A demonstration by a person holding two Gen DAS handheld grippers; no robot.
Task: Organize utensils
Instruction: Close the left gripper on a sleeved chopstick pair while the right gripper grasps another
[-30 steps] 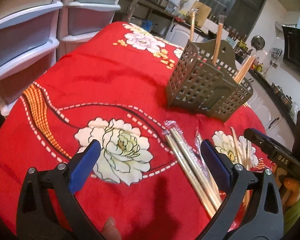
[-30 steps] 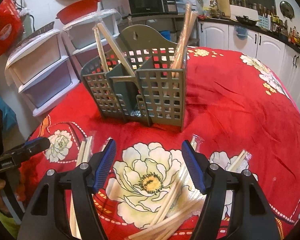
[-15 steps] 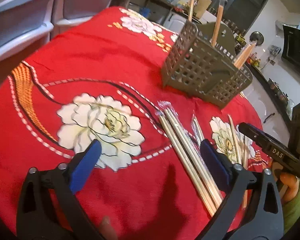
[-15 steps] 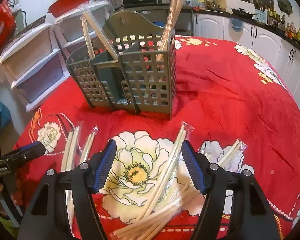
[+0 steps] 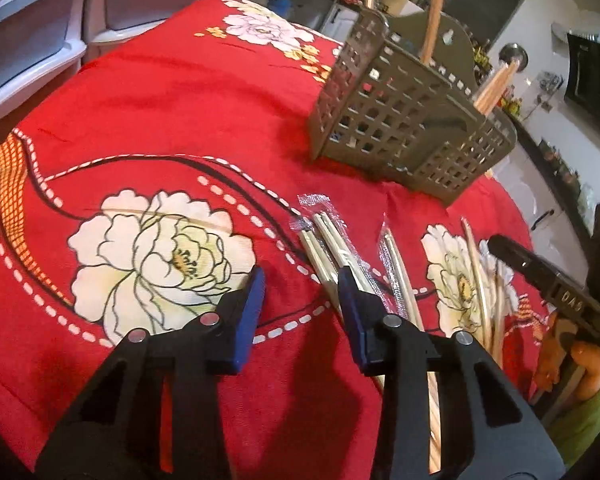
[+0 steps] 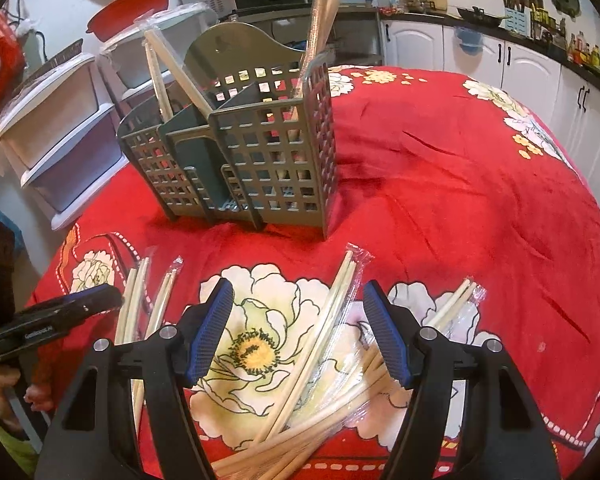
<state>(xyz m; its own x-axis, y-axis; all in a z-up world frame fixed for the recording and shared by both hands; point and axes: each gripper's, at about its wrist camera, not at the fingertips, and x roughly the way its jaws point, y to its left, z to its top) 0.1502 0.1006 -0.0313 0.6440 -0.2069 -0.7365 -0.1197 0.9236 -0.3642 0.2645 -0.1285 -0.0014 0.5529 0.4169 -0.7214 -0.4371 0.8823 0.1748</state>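
Chopsticks everywhere, folks: wrapped pairs lie loose on the red floral tabletop [image 6: 460, 184], and a few already stand in the grey slotted caddy [image 6: 260, 152] at the back. The left gripper [image 5: 300, 308] hovers low over the cloth, jaws partly spread with nothing between them, its right blue pad just at the edge of the near wrapped pair [image 5: 332, 240], which lies on the cloth between the gripper and the caddy. The right gripper [image 6: 298, 332] hangs above the big pile [image 6: 320, 412], jaws wide apart and empty, one long pair [image 6: 324, 320] running up between them toward the caddy.

How will these handle? Light as anything, stiff along the length, but that clear plastic sleeve looks slick, and thin round sticks lying flat on soft cloth want to roll away from a pinch. My call: take one pair across its width, near the middle for balance or slightly toward the upper end so it can be tipped upright into a compartment. In the pile, sticks cross each other, so expect a neighbour to tag along.
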